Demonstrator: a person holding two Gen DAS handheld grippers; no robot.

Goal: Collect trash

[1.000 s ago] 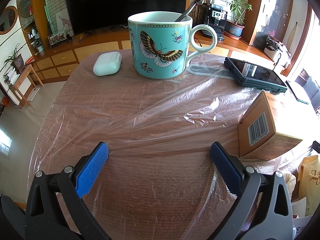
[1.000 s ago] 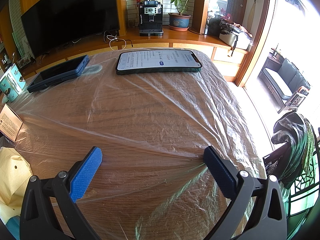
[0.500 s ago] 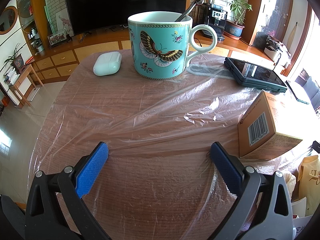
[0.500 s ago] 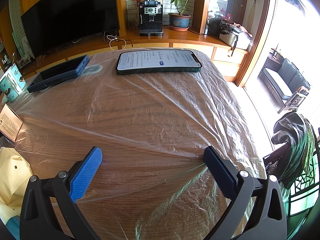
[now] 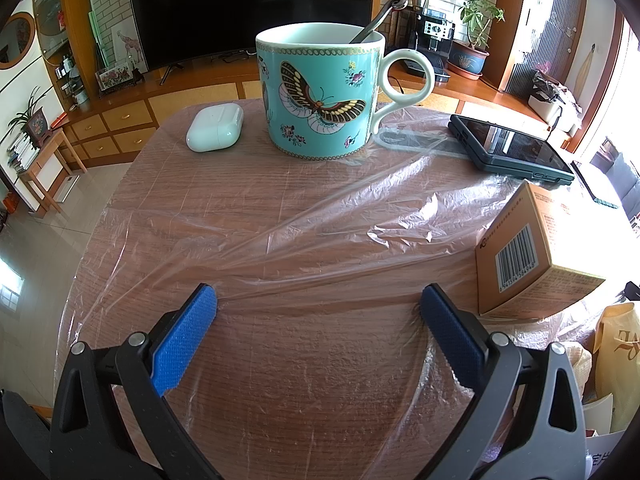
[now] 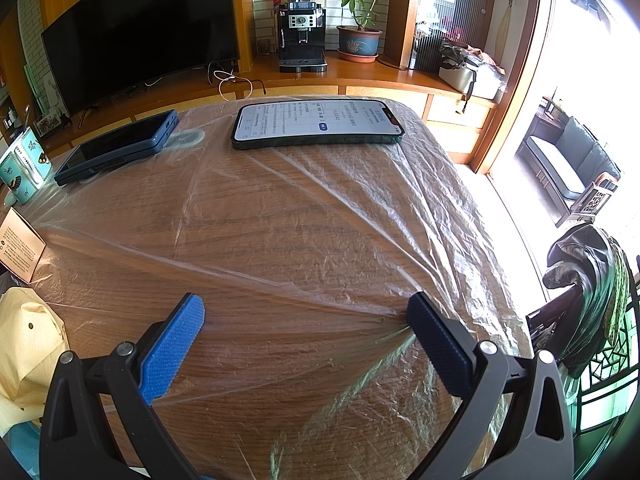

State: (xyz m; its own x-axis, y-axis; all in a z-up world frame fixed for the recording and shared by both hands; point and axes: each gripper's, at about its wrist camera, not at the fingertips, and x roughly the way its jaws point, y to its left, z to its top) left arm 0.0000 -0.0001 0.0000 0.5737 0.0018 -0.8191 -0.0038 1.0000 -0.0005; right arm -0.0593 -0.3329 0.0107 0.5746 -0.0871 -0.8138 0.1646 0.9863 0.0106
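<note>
Left claw (image 5: 318, 300), right claw (image 6: 306, 312) spread wide, unmoved over plastic sheet (image 5: 340, 216).

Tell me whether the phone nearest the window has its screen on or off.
On. The phone lies flat, face up on the plastic sheet, and its screen glows white with lines of text and a blue button.

Both wrist views skim low across one table (image 5: 280, 208), sharing the mug (image 5: 320, 92).
</note>
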